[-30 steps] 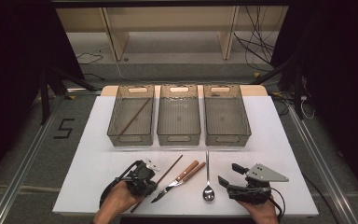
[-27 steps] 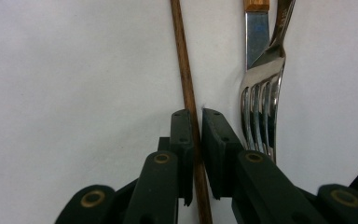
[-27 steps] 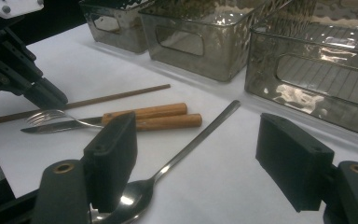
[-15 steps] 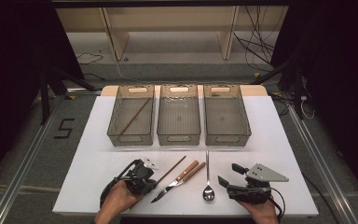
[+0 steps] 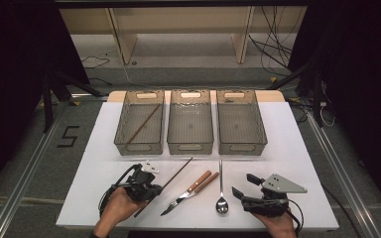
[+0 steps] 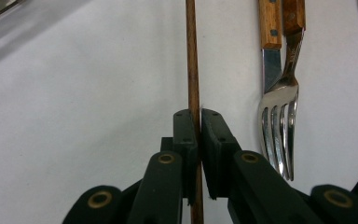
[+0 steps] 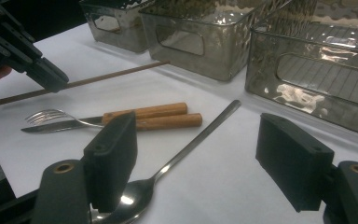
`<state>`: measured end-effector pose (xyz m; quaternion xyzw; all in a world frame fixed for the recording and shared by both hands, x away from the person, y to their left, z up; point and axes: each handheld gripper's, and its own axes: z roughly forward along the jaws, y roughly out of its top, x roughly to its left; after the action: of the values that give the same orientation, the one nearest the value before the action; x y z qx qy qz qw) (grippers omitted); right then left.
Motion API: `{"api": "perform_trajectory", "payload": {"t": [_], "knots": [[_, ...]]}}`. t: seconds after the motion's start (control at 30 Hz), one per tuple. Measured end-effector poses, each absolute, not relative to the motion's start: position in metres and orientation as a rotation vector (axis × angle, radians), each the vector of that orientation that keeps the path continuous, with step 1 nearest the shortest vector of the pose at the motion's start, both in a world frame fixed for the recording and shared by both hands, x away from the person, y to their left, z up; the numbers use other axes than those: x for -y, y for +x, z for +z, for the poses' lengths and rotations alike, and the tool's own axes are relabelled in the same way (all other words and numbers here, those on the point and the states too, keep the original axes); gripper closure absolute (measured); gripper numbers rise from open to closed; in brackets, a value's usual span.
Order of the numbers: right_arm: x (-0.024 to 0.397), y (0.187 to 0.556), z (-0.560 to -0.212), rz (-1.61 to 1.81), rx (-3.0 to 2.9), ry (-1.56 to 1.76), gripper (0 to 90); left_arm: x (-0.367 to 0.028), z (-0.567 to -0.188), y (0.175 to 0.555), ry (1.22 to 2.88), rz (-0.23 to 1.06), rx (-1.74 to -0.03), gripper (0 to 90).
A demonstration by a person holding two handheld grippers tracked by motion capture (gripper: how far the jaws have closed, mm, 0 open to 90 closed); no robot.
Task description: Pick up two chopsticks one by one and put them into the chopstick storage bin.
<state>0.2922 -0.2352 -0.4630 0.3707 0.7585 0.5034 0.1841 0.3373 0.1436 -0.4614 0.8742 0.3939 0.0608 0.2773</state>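
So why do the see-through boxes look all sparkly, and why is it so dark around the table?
In the right gripper view, light bounces off the bumpy walls of the clear bins, making bright glare patches; the spoon bowl shines too. In the high view, the white table is lit while the room around it stays black. In the left gripper view, the near black gripper looks soft and slightly blurred.

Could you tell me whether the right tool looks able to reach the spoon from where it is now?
Probably yes: the right tool stands open just beside the spoon, whose bowl lies by its jaws, with nothing between them.
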Motion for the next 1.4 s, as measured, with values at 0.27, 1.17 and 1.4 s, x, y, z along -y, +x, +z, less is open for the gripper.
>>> {"api": "perform_trajectory", "payload": {"t": [0.27,1.17,1.4], "knots": [[0.235,0.292,-0.463,1.419,-2.139,1.044,29.8,-0.153,-0.453,0.337,2.319,0.163,-1.045,84.8],[0.236,0.293,-0.464,1.42,-2.133,1.053,29.8,-0.189,-0.394,0.374,2.098,0.295,-1.052,84.8],[0.237,0.293,-0.464,1.425,-2.131,1.054,29.8,-0.2,-0.378,0.401,2.053,0.368,-1.085,84.8]]}}
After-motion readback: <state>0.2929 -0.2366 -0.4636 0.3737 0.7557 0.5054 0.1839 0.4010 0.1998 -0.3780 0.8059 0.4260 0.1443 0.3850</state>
